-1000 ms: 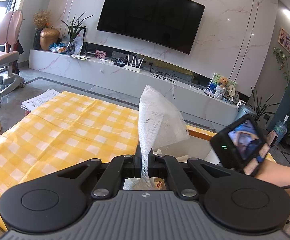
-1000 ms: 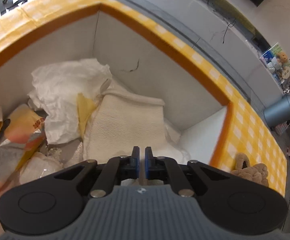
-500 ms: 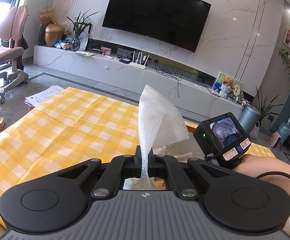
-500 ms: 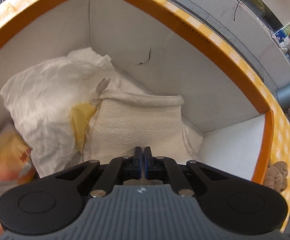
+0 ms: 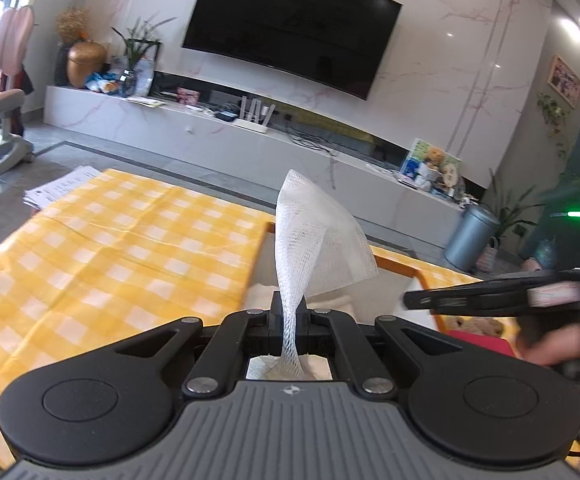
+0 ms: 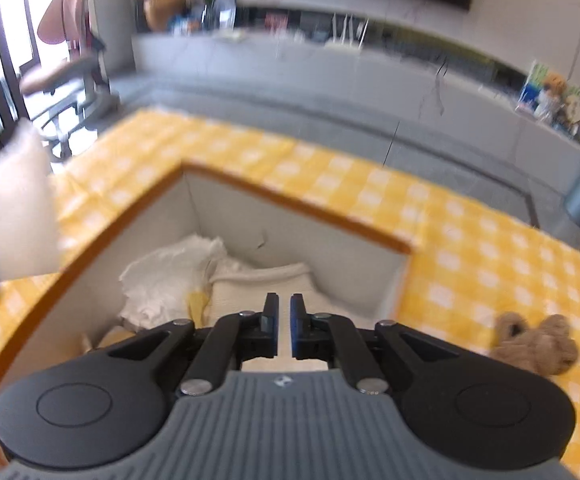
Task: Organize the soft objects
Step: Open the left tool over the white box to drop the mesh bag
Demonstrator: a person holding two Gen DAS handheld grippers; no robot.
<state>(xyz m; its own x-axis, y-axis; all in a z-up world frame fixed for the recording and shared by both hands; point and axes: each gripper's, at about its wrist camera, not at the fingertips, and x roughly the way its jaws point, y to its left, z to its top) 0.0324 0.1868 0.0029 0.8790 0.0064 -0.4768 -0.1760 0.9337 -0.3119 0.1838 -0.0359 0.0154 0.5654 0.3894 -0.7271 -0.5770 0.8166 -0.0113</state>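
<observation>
My left gripper (image 5: 290, 308) is shut on a white mesh net (image 5: 314, 240), which stands up from the jaws above a white box with an orange rim (image 5: 394, 266). My right gripper (image 6: 283, 304) hangs above that box (image 6: 290, 208), shut with nothing between its pads. Inside the box lie a crumpled white bag (image 6: 165, 280) and a cream towel (image 6: 261, 284). A brown plush toy (image 6: 538, 344) rests on the yellow checked cloth to the box's right. In the left wrist view the right gripper (image 5: 414, 300) shows edge-on at the right, blurred, held by a hand.
The yellow checked tablecloth (image 5: 109, 248) spreads wide to the left of the box. A red item (image 5: 478, 340) lies near the plush toy (image 5: 474, 326). Beyond the table are a TV bench (image 5: 249, 136), a grey bin (image 5: 470, 236) and a pink chair (image 5: 1, 92).
My right gripper has lifted out of the box and tilted up, so the table and room now show. The left gripper has held still with the mesh net.
</observation>
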